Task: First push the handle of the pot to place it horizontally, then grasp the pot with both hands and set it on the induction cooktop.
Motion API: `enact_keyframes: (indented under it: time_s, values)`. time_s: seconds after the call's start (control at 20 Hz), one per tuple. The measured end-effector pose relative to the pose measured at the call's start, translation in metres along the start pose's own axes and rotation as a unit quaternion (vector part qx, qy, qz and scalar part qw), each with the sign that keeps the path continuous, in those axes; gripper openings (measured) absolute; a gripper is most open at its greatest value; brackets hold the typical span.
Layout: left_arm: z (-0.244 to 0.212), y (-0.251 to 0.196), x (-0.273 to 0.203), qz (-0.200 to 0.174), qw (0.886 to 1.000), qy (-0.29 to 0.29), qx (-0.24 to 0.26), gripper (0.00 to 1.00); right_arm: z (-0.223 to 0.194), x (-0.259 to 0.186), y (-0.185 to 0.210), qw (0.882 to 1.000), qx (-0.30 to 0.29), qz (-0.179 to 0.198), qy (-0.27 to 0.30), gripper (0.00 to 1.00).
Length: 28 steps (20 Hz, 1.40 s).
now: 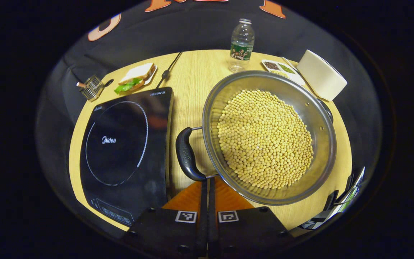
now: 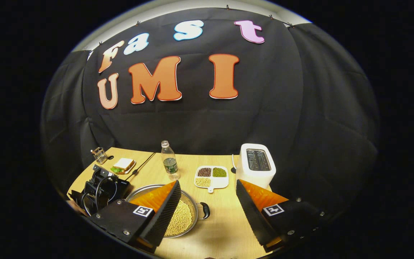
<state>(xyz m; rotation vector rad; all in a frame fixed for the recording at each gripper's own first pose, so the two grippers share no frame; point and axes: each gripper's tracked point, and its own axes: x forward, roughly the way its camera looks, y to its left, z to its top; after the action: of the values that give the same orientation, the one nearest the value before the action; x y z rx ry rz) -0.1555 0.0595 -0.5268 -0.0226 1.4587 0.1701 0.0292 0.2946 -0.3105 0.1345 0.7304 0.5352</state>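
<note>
Pot (image 1: 270, 138) sits on the counter (image 1: 192, 72) just right of the induction cooktop (image 1: 124, 151), not yet on it. It's a wide, shallow steel pan w/ a thick layer of dried beans (image 1: 264, 138). One black loop handle (image 1: 187, 154) faces the cooktop side; a 2nd handle (image 2: 205, 210) shows on the opposite rim in the right gripper view.

Left gripper (image 1: 208, 187): fingers closed together, nothing between them, tips right at the near end of the black handle, prob. touching it, can't confirm. Right gripper (image 2: 207, 201): fingers spread wide, empty, held above the pot and counter.

Handling, my read: heavy w/ that bean load, rigid, smooth steel rim is slippery. Beans are loose, so any tilt spills them. Best hold = the two black handles, one per gripper, lift level. Handles are curved and narrow, so fingers should close across the thick middle of each loop, not the thin wire ends. Short hop sideways onto the glass; set down gently, glass top may scratch or crack.
</note>
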Motion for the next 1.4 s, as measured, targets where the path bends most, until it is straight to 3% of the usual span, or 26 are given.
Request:
enact_keyframes:
  time_s: [0.4, 0.7, 0.9, 0.95, 1.0, 1.05, 1.1, 1.25, 1.3, 1.4]
  values:
    - [0.035, 0.006, 0.003, -0.003, 0.999, -0.044, 0.032, 0.09, -0.031, 0.024, 0.007, 0.998, -0.007, 0.001, 0.057, 0.96]
    - [0.038, 0.005, -0.003, -0.026, 0.998, -0.050, 0.009, 0.08, -0.066, 0.053, 0.025, 0.994, -0.007, 0.018, 0.111, 0.96]
    - [0.053, 0.017, -0.029, -0.033, 0.995, -0.095, 0.003, 0.10, -0.091, 0.066, 0.029, 0.989, -0.006, 0.022, 0.143, 0.96]
    - [0.056, 0.017, -0.036, -0.043, 0.994, -0.103, -0.008, 0.15, -0.098, 0.068, 0.029, 0.988, -0.003, 0.020, 0.153, 0.96]
    - [0.062, 0.019, -0.041, -0.047, 0.992, -0.112, -0.020, 0.32, -0.103, 0.070, 0.030, 0.987, -0.001, 0.020, 0.161, 0.96]
    - [0.065, 0.021, -0.045, -0.052, 0.992, -0.114, -0.029, 0.39, -0.109, 0.072, 0.029, 0.986, 0.002, 0.019, 0.168, 0.96]
    - [0.067, 0.027, -0.045, -0.047, 0.992, -0.110, -0.035, 0.56, -0.115, 0.074, 0.028, 0.984, 0.003, 0.018, 0.176, 0.96]
    - [0.075, 0.026, -0.036, -0.058, 0.991, -0.104, -0.056, 0.62, -0.131, 0.078, 0.030, 0.981, 0.002, 0.015, 0.194, 0.96]
    - [0.075, 0.017, -0.034, -0.074, 0.990, -0.102, -0.064, 0.67, -0.135, 0.079, 0.029, 0.980, -0.001, 0.014, 0.198, 0.96]
    - [0.080, 0.015, -0.029, -0.080, 0.990, -0.103, -0.058, 0.89, -0.141, 0.082, 0.027, 0.979, -0.005, 0.008, 0.205, 0.96]
